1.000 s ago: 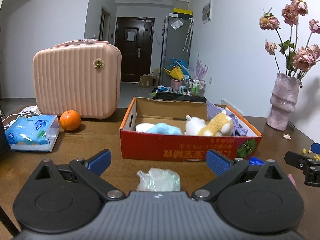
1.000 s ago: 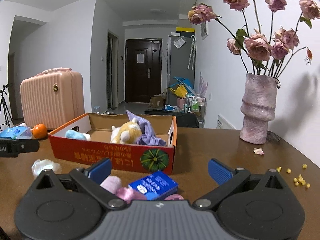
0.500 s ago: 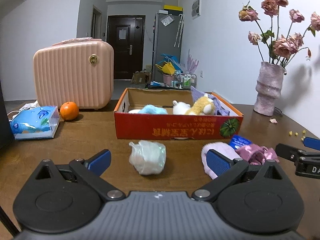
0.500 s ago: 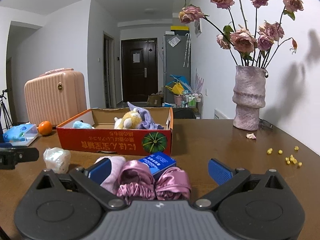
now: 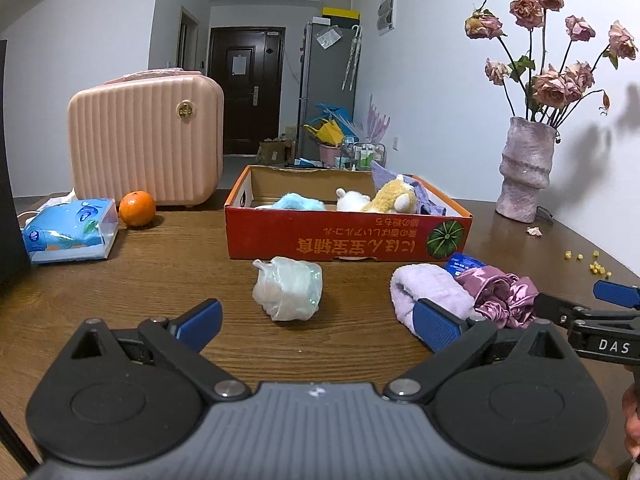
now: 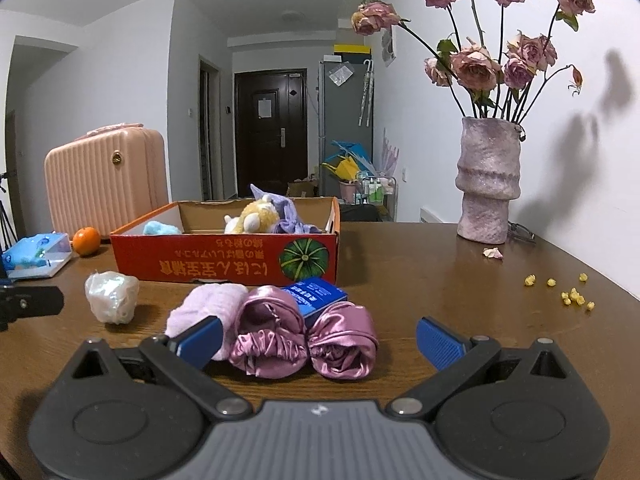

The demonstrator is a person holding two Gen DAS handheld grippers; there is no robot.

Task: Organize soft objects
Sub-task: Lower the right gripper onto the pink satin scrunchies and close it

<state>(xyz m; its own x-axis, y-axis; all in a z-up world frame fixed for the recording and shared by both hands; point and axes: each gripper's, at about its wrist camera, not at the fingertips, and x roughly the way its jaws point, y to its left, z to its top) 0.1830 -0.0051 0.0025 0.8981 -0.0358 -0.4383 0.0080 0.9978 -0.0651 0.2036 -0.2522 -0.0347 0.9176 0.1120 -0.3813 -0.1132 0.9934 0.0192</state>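
Plastic-wrapped bundle (image 5: 287,294) ahead between spread left jaws, satin rolls (image 6: 304,332) between spread right jaws

Both wrist views low, near table (image 5: 160,280), facing shared box (image 6: 224,264).

Ahead of the left gripper (image 5: 316,322), only tops of the blue plush (image 5: 298,202), white plush (image 5: 352,199) and yellow plush (image 5: 390,199) above the front wall of the red box (image 5: 344,236); box floor hidden. Blue packet (image 6: 316,294) mostly covered by satin rolls (image 6: 304,334) just ahead of the right gripper (image 6: 318,338). Dark object (image 5: 10,184) cut off at far left. Box lettering upside down, unread.
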